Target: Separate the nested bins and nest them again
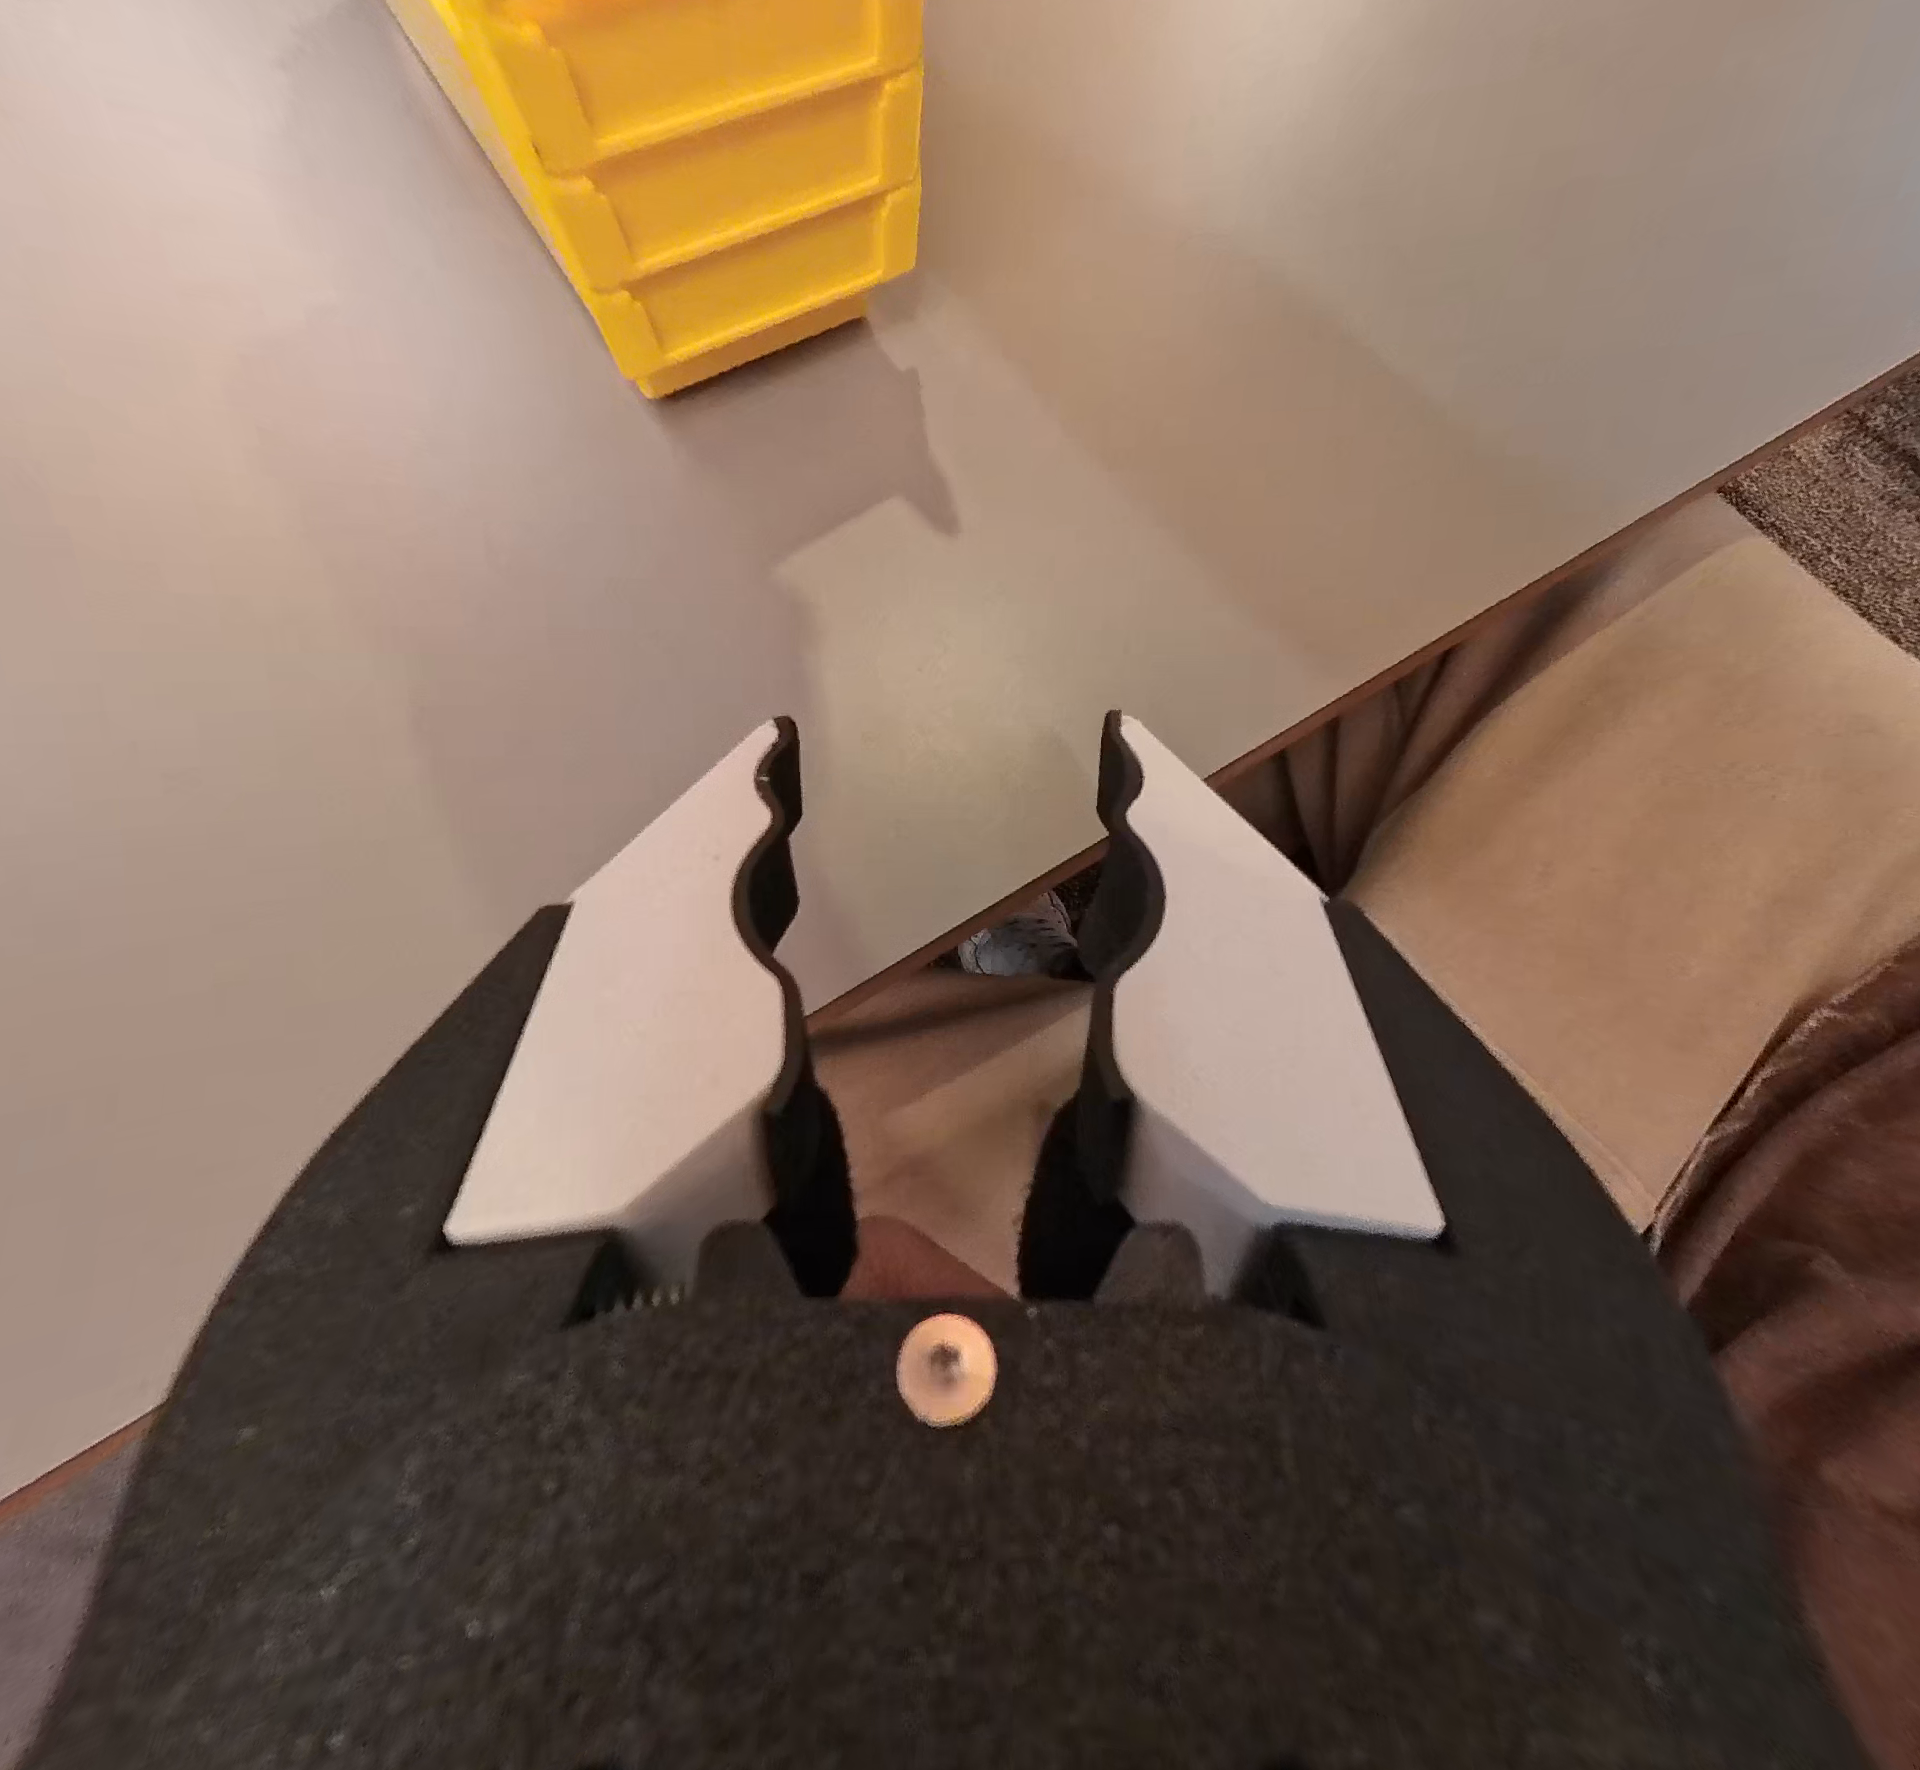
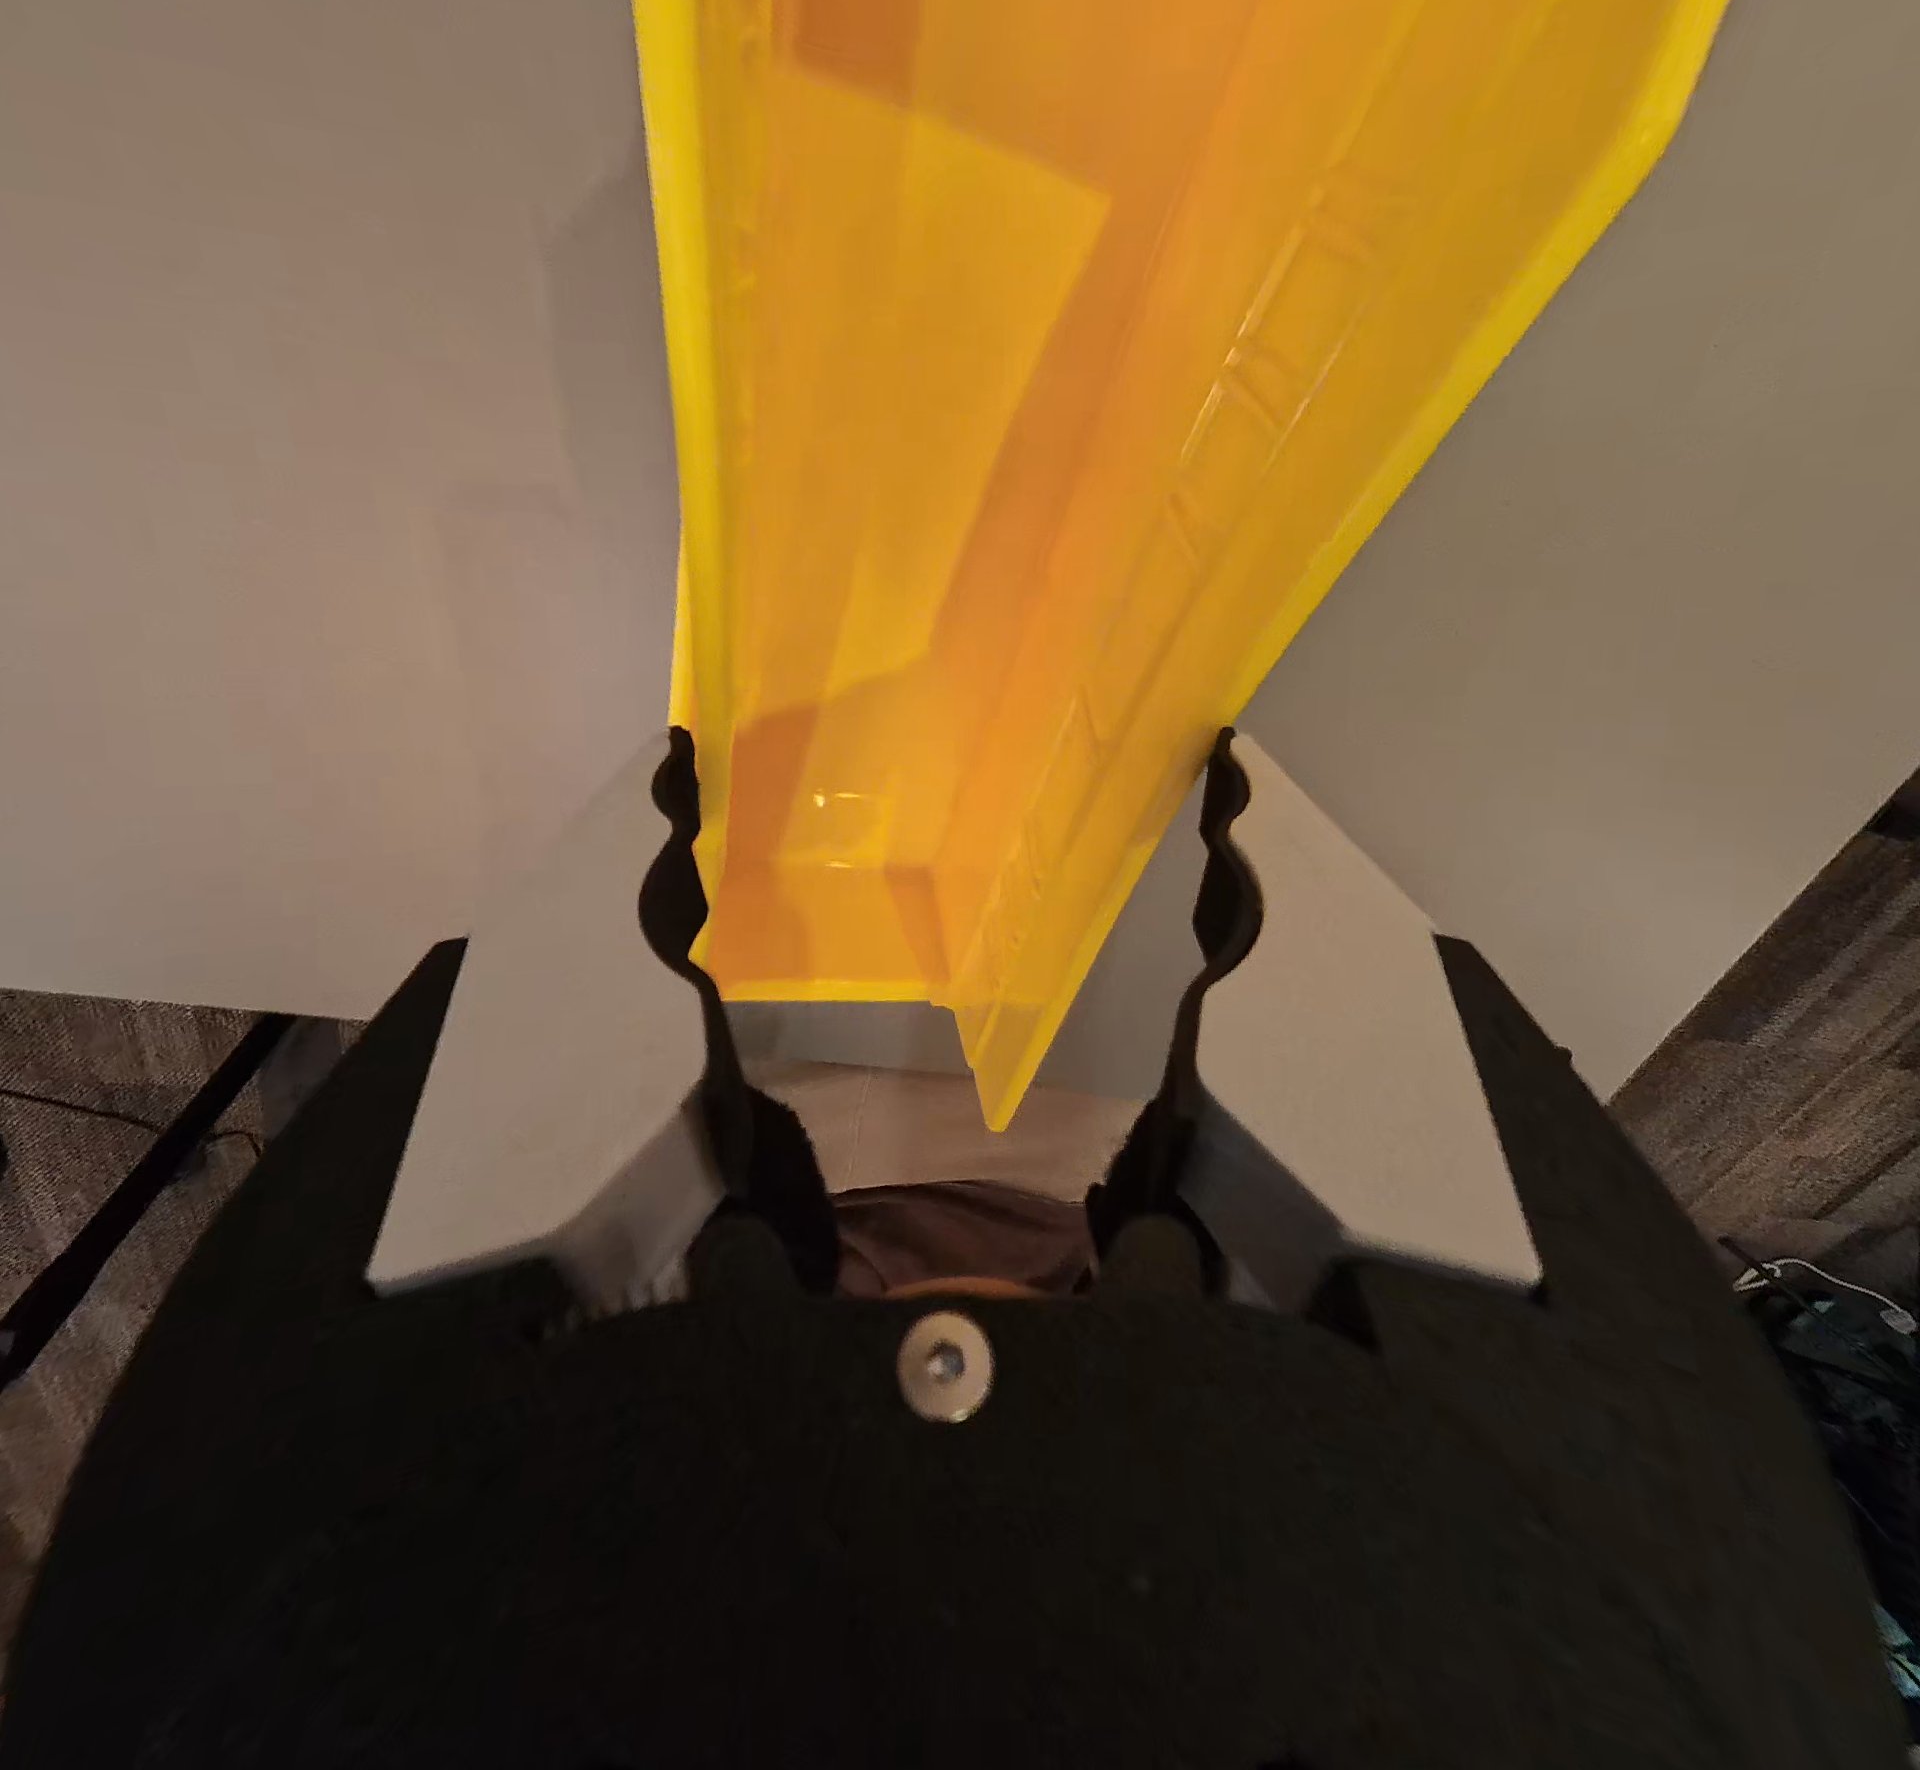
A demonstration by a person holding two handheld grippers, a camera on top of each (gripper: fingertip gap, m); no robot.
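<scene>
Bins are standing nested on the table; my left gripper is hanging empty, fingers apart. My right gripper is straddling the top bin's wall unclamped, so I should be closing squarely before lifting.

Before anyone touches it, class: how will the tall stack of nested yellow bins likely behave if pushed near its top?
The stack of yellow bins stands several tiers high on a narrow base, so it would probably tip rather than slide. The moulded walls look stiff, unlikely to flex. The smooth table may let it skid if pushed low instead.
</scene>
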